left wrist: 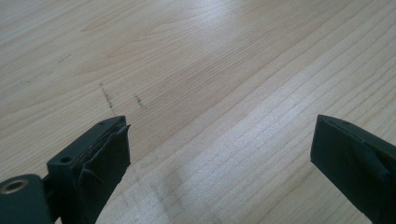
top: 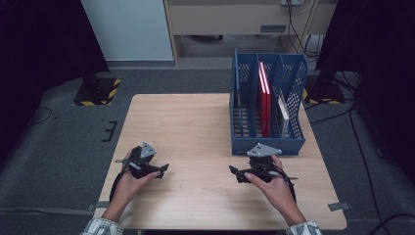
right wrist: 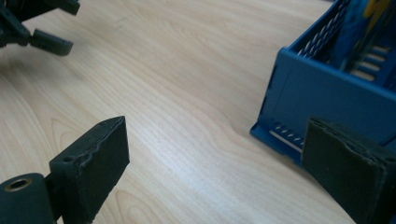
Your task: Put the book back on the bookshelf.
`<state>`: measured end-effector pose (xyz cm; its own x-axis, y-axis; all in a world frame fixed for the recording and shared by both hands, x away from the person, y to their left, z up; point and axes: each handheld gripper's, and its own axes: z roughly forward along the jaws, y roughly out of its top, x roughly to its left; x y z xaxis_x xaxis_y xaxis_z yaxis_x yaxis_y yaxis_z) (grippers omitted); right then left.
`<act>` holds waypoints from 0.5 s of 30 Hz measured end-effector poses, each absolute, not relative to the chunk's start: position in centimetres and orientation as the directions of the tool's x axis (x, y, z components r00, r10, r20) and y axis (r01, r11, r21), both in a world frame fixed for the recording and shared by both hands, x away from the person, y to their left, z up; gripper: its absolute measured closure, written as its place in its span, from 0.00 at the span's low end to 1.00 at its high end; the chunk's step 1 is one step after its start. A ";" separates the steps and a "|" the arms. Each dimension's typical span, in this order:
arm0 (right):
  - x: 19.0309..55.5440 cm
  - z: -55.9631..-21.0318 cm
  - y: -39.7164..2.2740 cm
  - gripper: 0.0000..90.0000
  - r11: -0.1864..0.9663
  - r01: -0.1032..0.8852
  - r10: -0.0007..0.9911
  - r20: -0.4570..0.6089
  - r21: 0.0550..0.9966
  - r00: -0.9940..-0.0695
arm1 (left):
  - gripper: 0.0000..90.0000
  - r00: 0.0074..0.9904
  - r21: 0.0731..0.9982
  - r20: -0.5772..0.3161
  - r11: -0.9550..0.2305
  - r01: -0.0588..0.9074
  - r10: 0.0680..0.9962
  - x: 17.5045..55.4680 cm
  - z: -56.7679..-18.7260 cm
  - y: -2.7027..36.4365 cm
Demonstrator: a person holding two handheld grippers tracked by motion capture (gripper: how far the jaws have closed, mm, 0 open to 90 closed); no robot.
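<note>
Wooden table (top: 195, 122), blue file rack (top: 266, 142), left gripper (top: 164, 169) spread, right gripper (top: 234, 171) spread

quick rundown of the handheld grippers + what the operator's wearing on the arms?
Both the left gripper and the right gripper are black two-jaw units, each topped with a grey three-cornered plate and trailing a black cable. Close up, the jaws carry flat black pads with ragged, worn edges, and a brass-coloured ring sits at the jaw base. The sleeves are light with a dark check or stripe pattern.
</note>
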<state>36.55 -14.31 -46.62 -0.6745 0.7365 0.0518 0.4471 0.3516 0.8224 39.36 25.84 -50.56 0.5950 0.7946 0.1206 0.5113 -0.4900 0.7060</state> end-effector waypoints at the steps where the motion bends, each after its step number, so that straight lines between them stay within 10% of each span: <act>1: 36.4 -46.8 -14.2 0.09 0.355 0.452 0.736 0.054 0.818 -0.675 | 0.04 0.595 0.706 0.121 -0.490 0.511 0.794 39.4 -50.6 25.8; 15: 35.3 -49.4 -13.1 0.09 0.390 0.482 0.713 0.073 0.785 -0.697 | 0.04 0.599 0.703 0.121 -0.494 0.512 0.792 39.3 -50.6 25.8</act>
